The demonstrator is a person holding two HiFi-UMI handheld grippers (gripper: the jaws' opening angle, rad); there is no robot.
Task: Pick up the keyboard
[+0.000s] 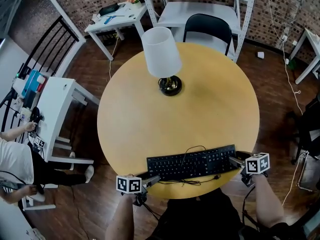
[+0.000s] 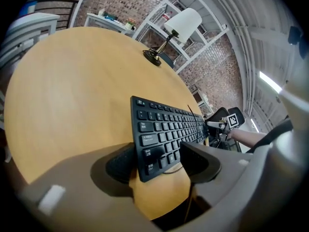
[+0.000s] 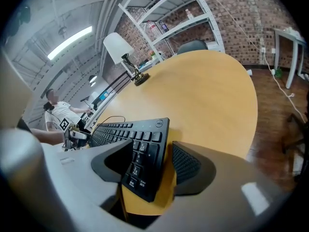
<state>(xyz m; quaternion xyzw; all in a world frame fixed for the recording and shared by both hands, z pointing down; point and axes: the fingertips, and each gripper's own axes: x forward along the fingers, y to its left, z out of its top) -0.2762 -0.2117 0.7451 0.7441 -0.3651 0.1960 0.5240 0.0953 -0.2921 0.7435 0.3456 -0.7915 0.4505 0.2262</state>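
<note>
A black keyboard [image 1: 192,163] lies flat near the front edge of the round wooden table [image 1: 200,109], its cable looped over and under it. My left gripper [image 1: 152,179] is at the keyboard's left end. In the left gripper view that end of the keyboard [image 2: 161,132] stands between the open jaws of the left gripper [image 2: 157,161]. My right gripper [image 1: 234,160] is at the right end. The right gripper view has the keyboard's corner [image 3: 140,149] between the spread jaws of the right gripper [image 3: 152,166], with a strip of table showing beside one pad.
A lamp [image 1: 162,54] with a white shade stands at the table's far side. Behind it are a black chair [image 1: 207,26] and white shelving [image 1: 200,4]. A white side table [image 1: 60,109] and a person [image 1: 15,164] are at the left.
</note>
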